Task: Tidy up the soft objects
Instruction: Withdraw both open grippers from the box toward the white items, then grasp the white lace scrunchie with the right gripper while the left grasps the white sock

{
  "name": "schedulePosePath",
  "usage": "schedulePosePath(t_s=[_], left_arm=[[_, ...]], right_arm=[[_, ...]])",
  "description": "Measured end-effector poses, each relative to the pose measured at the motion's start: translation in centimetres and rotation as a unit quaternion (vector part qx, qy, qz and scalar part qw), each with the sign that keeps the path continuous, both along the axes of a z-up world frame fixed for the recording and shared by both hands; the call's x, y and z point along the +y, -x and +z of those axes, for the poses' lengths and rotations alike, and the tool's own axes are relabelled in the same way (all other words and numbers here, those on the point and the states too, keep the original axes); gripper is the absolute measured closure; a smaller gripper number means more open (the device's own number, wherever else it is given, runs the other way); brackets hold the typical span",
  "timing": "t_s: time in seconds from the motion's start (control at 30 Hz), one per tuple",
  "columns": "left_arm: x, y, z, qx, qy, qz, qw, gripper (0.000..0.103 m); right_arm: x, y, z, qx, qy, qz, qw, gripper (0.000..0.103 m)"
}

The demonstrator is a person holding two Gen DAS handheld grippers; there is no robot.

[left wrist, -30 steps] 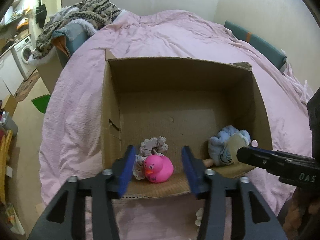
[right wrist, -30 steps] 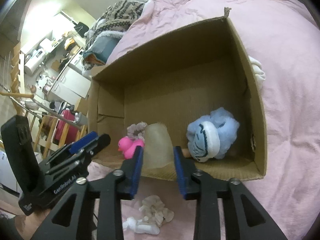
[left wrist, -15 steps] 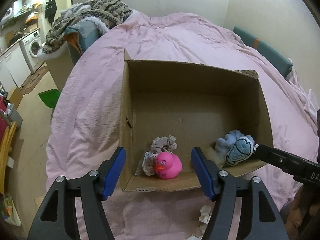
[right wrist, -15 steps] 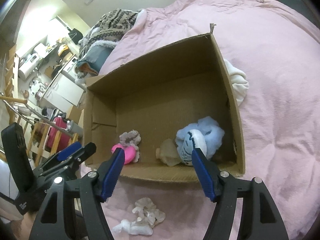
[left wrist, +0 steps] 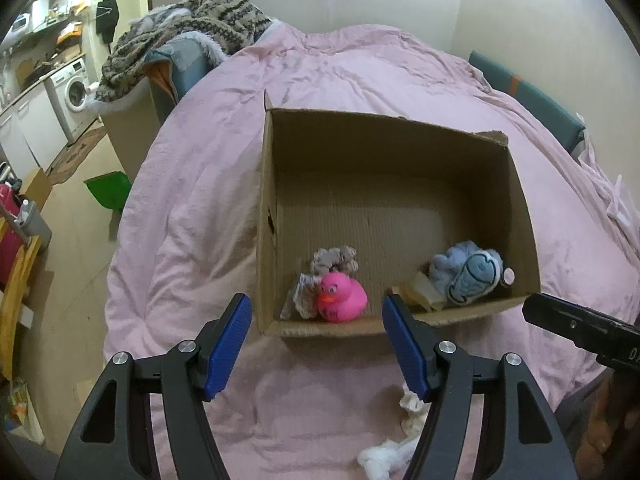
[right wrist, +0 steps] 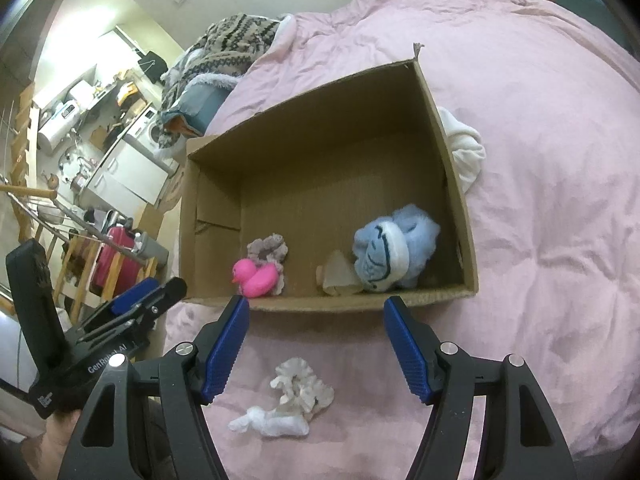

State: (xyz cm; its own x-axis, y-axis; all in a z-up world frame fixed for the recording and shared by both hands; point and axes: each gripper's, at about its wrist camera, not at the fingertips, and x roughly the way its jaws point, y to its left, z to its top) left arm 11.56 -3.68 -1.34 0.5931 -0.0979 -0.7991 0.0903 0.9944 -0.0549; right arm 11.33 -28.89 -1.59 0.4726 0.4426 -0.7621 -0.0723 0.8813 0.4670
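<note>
An open cardboard box [left wrist: 400, 148] [right wrist: 312, 104] sits on a pink duvet. Inside it lie a pink rubber duck [left wrist: 342, 298] [right wrist: 256, 276], a grey-pink scrunchie [left wrist: 334, 260] [right wrist: 267, 248], a blue fish plush [left wrist: 468, 276] [right wrist: 392, 254] and a beige translucent soft piece [left wrist: 420, 292] [right wrist: 338, 274]. A cream scrunchie [right wrist: 302, 390] and a white knotted cloth [right wrist: 272, 424] [left wrist: 384, 456] lie on the duvet in front of the box. My left gripper [left wrist: 316, 340] and right gripper [right wrist: 316, 344] are both open and empty, held just short of the box's near wall.
A white cloth [right wrist: 464, 148] lies against the box's right outer wall. A patterned blanket pile [left wrist: 188, 32] sits at the bed's far left. The floor at left holds a green dustpan [left wrist: 108, 196], a washing machine [left wrist: 74, 88] and a wooden rack [right wrist: 80, 264].
My right gripper opened and let the beige soft piece fall into the box beside the blue plush. Both grippers pulled back from the box. My left gripper opened wider.
</note>
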Motion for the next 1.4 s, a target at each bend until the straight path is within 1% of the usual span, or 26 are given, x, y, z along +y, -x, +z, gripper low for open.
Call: schedulePosePath(t_s=[0.07, 0.17, 0.33, 0.5, 0.6, 0.73, 0.87, 0.97, 1.03, 1.1, 1.13, 1.17, 1.2, 1.23, 1.27, 1.33, 1.37, 1.4], left_arm=[[-0.1, 0.5, 0.1, -0.002, -0.002, -0.002, 1.0, 0.038], [-0.1, 1.2, 0.3, -0.007, -0.005, -0.003, 1.0, 0.038], [-0.2, 2.1, 0.3, 0.0, -0.003, -0.008, 1.0, 0.038], [0.5, 3.2, 0.7, -0.004, 0.0, 0.011, 0.9999, 0.038], [1.6, 3.3, 0.1, 0.015, 0.008, 0.036, 0.9992, 0.038], [3.2, 3.0, -1.0, 0.047, 0.029, 0.074, 0.9957, 0.038], [4.0, 2.7, -1.6, 0.063, 0.045, 0.092, 0.9928, 0.038], [3.8, 2.4, -2.4, 0.078, 0.045, 0.094, 0.9915, 0.038], [3.6, 2.2, -2.9, 0.089, 0.045, 0.091, 0.9909, 0.038], [3.3, 2.1, -3.3, 0.096, 0.043, 0.088, 0.9906, 0.038], [3.1, 2.0, -3.5, 0.1, 0.041, 0.085, 0.9905, 0.038], [2.9, 1.9, -3.7, 0.103, 0.039, 0.083, 0.9904, 0.038], [2.8, 1.9, -3.9, 0.107, 0.037, 0.08, 0.9904, 0.038], [2.5, 1.9, -4.2, 0.111, 0.035, 0.076, 0.9903, 0.038], [2.4, 1.9, -4.4, 0.115, 0.033, 0.074, 0.9901, 0.038], [2.0, 1.9, -4.8, 0.124, 0.033, 0.066, 0.9895, 0.038], [1.8, 1.9, -5.0, 0.128, 0.036, 0.062, 0.9892, 0.038], [1.5, 1.9, -5.3, 0.135, 0.04, 0.054, 0.9886, 0.038]], right_arm=[[0.1, 0.3, -0.1, 0.004, 0.001, 0.002, 1.0, 0.03], [0.3, 0.9, -0.6, 0.017, 0.014, -0.001, 1.0, 0.03], [0.5, 1.5, -1.5, 0.037, 0.009, 0.001, 0.999, 0.03], [1.2, 1.6, -2.2, 0.054, 0.005, 0.014, 0.998, 0.03], [1.6, 1.5, -2.9, 0.066, -0.004, 0.02, 0.998, 0.03], [2.1, 1.1, -4.0, 0.09, -0.023, 0.032, 0.995, 0.03], [3.3, 0.7, -5.7, 0.125, -0.034, 0.052, 0.99, 0.03], [4.7, 0.4, -7.2, 0.15, -0.014, 0.072, 0.986, 0.03], [5.5, 0.3, -8.2, 0.167, -0.01, 0.084, 0.982, 0.03], [6.2, 0.3, -9.2, 0.184, 0.01, 0.095, 0.978, 0.03], [6.5, 0.4, -9.6, 0.188, 0.023, 0.097, 0.977, 0.033], [6.7, 0.4, -10.0, 0.193, 0.035, 0.1, 0.975, 0.039], [6.8, 0.4, -10.3, 0.197, 0.049, 0.102, 0.974, 0.042], [6.9, 0.5, -10.5, 0.197, 0.058, 0.101, 0.973, 0.049], [6.8, 0.5, -10.5, 0.196, 0.062, 0.1, 0.974, 0.057], [6.8, 0.7, -10.5, 0.194, 0.065, 0.1, 0.974, 0.07], [6.6, 0.7, -10.4, 0.192, 0.062, 0.097, 0.975, 0.076], [6.5, 0.8, -10.3, 0.19, 0.059, 0.095, 0.975, 0.078]])
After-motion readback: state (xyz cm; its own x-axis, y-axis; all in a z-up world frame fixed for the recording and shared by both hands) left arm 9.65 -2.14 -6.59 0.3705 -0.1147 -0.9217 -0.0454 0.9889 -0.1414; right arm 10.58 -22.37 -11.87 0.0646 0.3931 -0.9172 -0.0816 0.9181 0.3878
